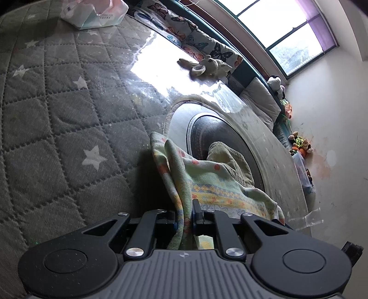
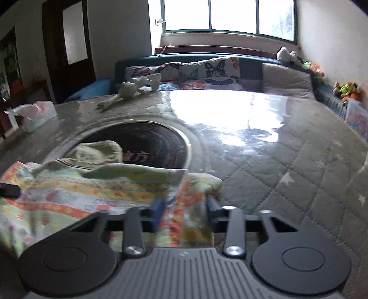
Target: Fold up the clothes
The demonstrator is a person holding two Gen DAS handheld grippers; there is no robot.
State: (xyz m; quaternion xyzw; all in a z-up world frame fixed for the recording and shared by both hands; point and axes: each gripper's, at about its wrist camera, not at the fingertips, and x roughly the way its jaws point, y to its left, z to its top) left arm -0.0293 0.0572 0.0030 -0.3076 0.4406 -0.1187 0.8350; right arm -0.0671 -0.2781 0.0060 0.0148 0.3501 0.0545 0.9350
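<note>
Two wrist views are recorded over a table covered in grey quilted, star-printed fabric (image 1: 69, 115) under a clear glossy sheet, with a dark round inset plate (image 2: 149, 142) at its centre. A window (image 2: 227, 16), a butterfly-print cushion (image 2: 211, 73) and a pale stuffed toy (image 2: 131, 88) are noted at the far side.

A pastel patterned garment (image 1: 207, 181) is found lying partly across the plate, with an olive corduroy piece (image 1: 230, 161) beneath it.

In the left wrist view, the left gripper (image 1: 185, 216) is seen closed almost fully, with a bunched fold of the garment pinched between its pads. A tissue pack (image 1: 96, 13) is observed nearby.

In the right wrist view alone, a dark door (image 2: 69, 46) is shown. The right gripper (image 2: 184, 207) is held partly open over the garment's edge (image 2: 184, 195); cloth lies between the fingers, but motion blur prevents a firm grip being confirmed.
</note>
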